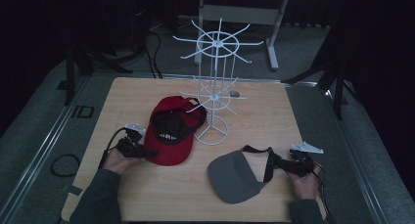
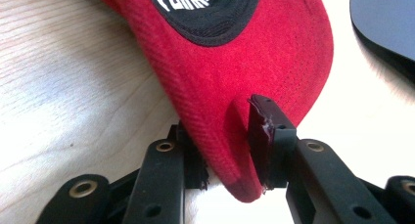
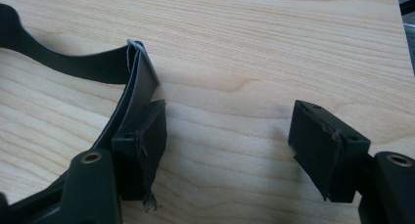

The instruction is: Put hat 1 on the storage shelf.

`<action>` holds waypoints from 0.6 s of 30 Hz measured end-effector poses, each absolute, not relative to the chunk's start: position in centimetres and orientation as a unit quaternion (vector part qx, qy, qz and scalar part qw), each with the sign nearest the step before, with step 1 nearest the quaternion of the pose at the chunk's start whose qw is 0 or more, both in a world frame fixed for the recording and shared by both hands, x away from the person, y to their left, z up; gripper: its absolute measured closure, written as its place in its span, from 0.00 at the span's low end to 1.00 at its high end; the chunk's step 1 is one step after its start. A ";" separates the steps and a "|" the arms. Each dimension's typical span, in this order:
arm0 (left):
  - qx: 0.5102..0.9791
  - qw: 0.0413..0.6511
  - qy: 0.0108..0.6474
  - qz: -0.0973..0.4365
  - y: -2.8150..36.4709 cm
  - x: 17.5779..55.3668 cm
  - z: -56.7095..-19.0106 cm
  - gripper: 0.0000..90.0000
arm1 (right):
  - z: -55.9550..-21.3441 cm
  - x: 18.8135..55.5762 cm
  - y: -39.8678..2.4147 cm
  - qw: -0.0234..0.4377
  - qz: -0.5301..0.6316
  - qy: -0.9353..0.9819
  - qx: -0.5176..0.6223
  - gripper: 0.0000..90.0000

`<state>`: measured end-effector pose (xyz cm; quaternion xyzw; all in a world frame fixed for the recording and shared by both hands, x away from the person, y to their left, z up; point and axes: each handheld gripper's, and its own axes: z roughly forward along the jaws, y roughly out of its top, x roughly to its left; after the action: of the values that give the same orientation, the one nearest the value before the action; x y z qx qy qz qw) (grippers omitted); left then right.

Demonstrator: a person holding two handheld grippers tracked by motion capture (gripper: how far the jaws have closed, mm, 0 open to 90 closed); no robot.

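One red cap [image 1: 170,136], one grey visor [image 1: 234,177], one white rack [image 1: 215,82], two grippers

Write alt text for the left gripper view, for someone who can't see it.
The left gripper, seen along its two black jaws, pinches the edge of a red cap's brim over a pale wooden table. The cap's black lining carries white lettering, and a grey visor shows at upper right.

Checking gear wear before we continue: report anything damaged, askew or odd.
The right gripper has frayed jaw pads, with a torn shred hanging from the lower edge of one. The red cap lies upside down, lining up, its brim pinched in the left gripper.
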<state>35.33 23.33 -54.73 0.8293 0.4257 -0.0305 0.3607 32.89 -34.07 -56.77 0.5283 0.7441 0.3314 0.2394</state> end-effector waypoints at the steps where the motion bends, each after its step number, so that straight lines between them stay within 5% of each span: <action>1: 0.829 0.361 0.426 -0.030 23.3 35.3 -54.7 0.80 | -56.8 32.9 -34.1 0.239 0.331 0.744 0.528 0.34; 12: 0.803 0.412 0.429 0.017 25.0 34.1 -53.3 0.95 | -56.8 32.9 -34.1 0.239 0.331 0.744 0.528 0.34; 18: 0.788 0.425 0.443 0.045 25.5 33.9 -53.1 0.96 | -56.8 32.9 -34.1 0.239 0.332 0.744 0.528 0.34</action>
<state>33.91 25.54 -53.08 0.7881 0.4428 0.0450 0.4252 32.89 -34.09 -56.77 0.5282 0.7442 0.3318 0.2389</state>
